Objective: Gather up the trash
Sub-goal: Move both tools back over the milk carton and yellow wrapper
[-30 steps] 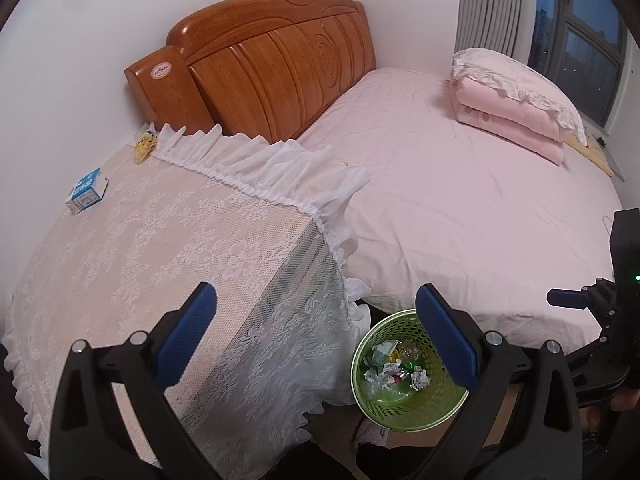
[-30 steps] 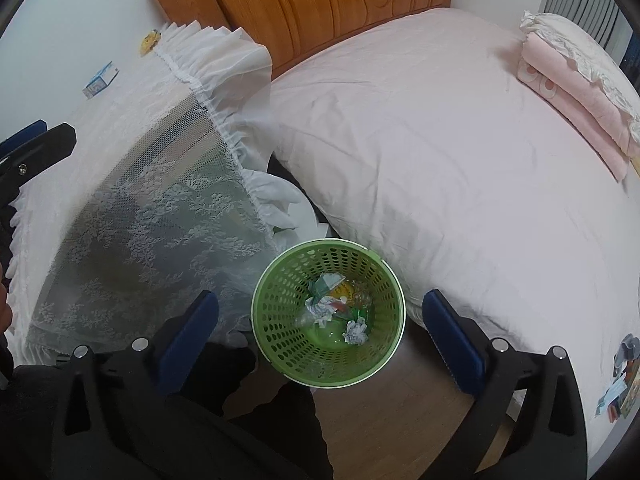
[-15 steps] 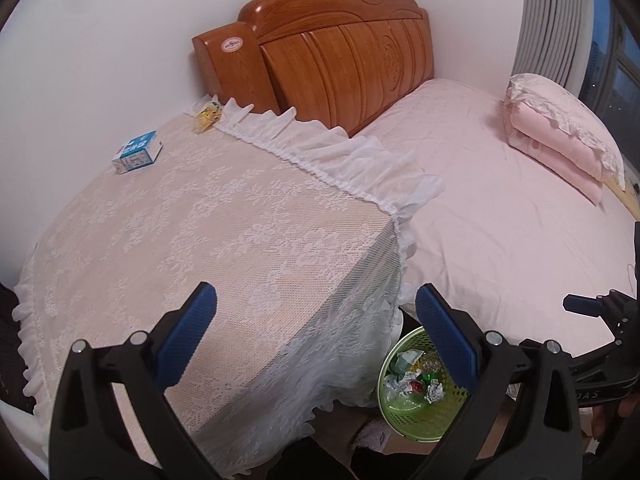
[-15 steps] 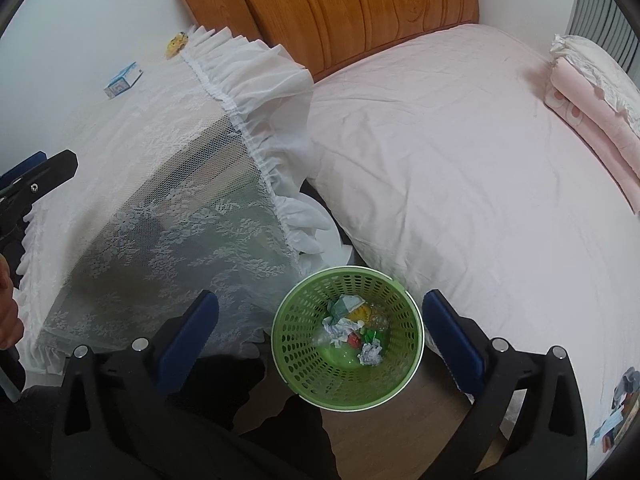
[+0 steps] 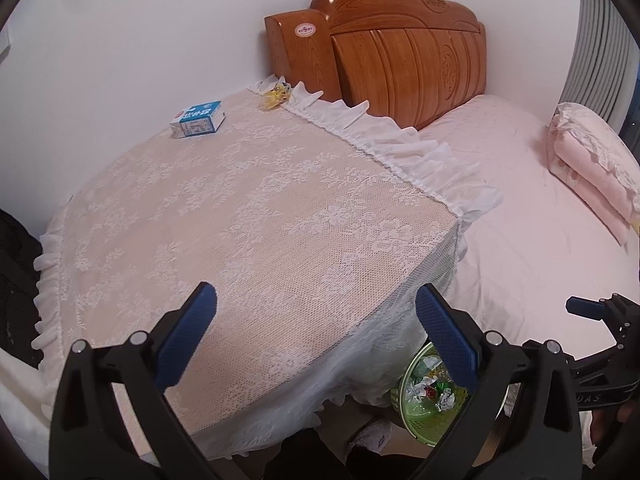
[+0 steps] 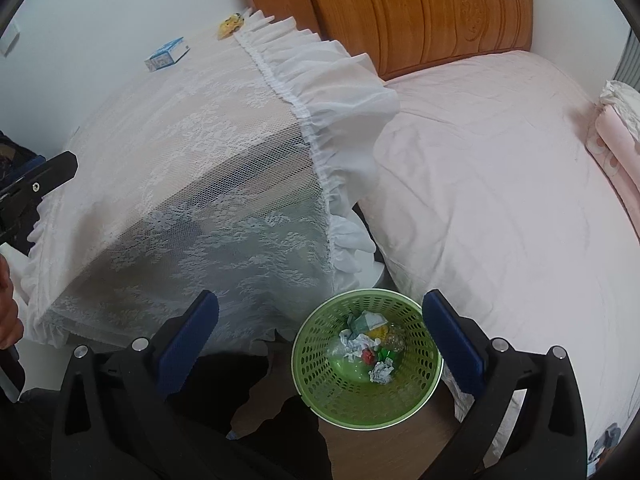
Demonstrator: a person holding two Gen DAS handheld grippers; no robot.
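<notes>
A blue-and-white carton [image 5: 197,119] lies at the far side of the lace-covered table [image 5: 240,216], near the wall; it also shows in the right wrist view [image 6: 167,54]. A yellow wrapper [image 5: 275,94] lies at the table's far corner by the headboard, and shows in the right wrist view [image 6: 231,25]. A green perforated bin [image 6: 367,358] with crumpled paper and scraps stands on the floor between table and bed. My left gripper [image 5: 316,328] is open and empty over the table's near part. My right gripper [image 6: 320,334] is open and empty above the bin.
A pink bed [image 5: 520,200] with a wooden headboard [image 5: 400,56] lies to the right, with folded pink bedding [image 5: 592,160] on it. The white wall [image 5: 140,40] runs behind the table. Something colourful lies at the bed's near edge [image 6: 606,438].
My left gripper has swung left, from over the bin and bed to over the table; the carton and wrapper are closer now. My right gripper has shifted slightly, still above the bin.
</notes>
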